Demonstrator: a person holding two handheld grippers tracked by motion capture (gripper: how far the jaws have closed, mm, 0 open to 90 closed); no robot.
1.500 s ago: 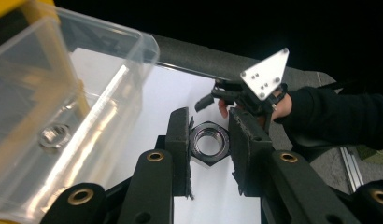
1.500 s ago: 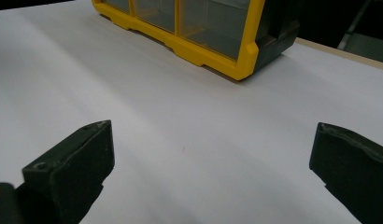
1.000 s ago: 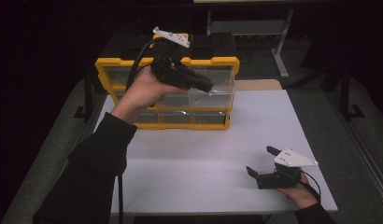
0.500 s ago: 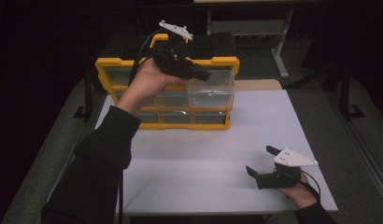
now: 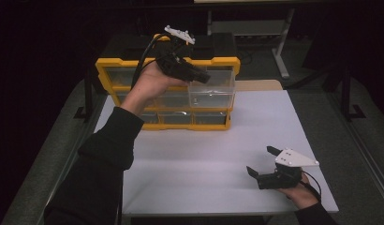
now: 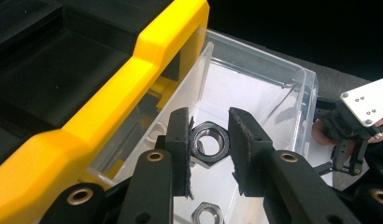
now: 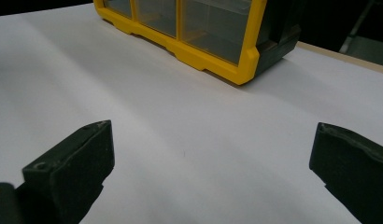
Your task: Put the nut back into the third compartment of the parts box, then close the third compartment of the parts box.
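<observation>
A yellow parts organizer (image 5: pixel 106 70) stands at the back of the white table (image 5: pixel 190 159), with one clear drawer (image 5: pixel 213 96) pulled out at its top right. My left gripper (image 5: pixel 205 77) hovers above that drawer, pointing right and down. In the left gripper view its pads (image 6: pixel 179 140) are shut on a steel hex nut (image 6: pixel 209 142) over the clear drawer (image 6: pixel 273 88). A second hex nut (image 6: pixel 206 215) lies on the drawer floor below. My right gripper (image 5: pixel 262 160) rests low at the table's front right, open, nothing between its jaws (image 7: pixel 208 154).
The organizer's lower drawers (image 5: pixel 178 118) are closed; its yellow front (image 7: pixel 213 51) faces the right gripper across bare white tabletop. The organizer's black top (image 6: pixel 63 70) sits left of the drawer. Table legs and dark floor lie beyond the table's far edge.
My left hand has shifted a little farther back over the pulled-out drawer, still holding the nut. The right gripper has stayed where it was.
</observation>
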